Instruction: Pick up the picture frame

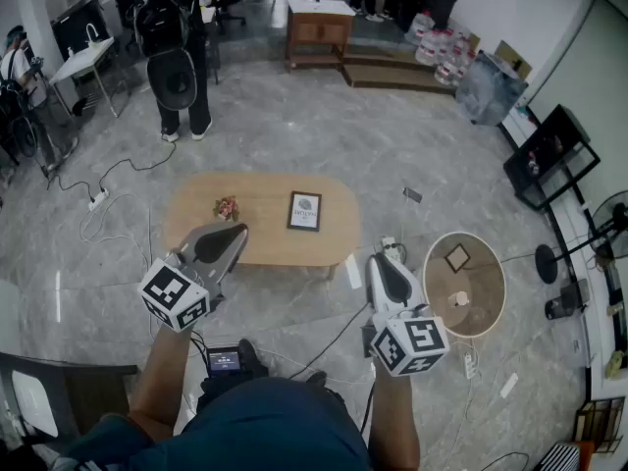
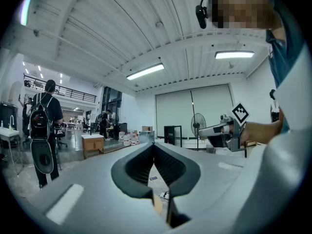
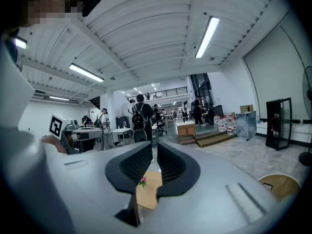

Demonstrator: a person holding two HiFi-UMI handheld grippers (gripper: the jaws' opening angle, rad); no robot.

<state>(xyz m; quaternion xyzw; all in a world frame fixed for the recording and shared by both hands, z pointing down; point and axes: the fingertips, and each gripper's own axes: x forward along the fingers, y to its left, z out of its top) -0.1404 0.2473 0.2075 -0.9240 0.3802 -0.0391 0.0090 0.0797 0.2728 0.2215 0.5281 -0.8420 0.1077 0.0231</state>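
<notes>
Wooden oval table (image 1: 196, 214) sat mid-frame in the head view. The picture frame (image 1: 304, 211) lay flat on it, a bit right of centre and well apart from both tongs. Just left of it was a small pot (image 1: 227, 208) with pinkish flowers in it, not touching the frame.

You had your left gripper (image 1: 238, 232) over the table's lower left edge, nearest the pot, with the jaws pressed together at the tips and nothing in them. Its own view (image 2: 154, 146) showed the same.

Your right gripper (image 1: 381, 259) hung past the table's lower right corner, over the floor. Its jaws (image 3: 155, 145) were almost together with only a thin slit between them, and they were empty. Through that view you could see a bit of the tabletop and the flowers down low.

Stuff around:
- A round side table (image 1: 491, 287) sat to the right of your right gripper, with a small dark square thing (image 1: 457, 258) and a little pale object (image 1: 458, 299) on it.
- A white power strip (image 1: 98, 200) and loose cables lay on the floor to the left.
- A person with a backpack (image 1: 177, 37) stood at upper left.
- A wooden cabinet (image 1: 319, 27) was at top centre, with big water bottles (image 1: 442, 45) to its right.
- A black shelf unit (image 1: 549, 155) and a standing fan (image 1: 613, 219) were along the right edge.

Nothing sat between the frame and either gripper except bare tabletop.
</notes>
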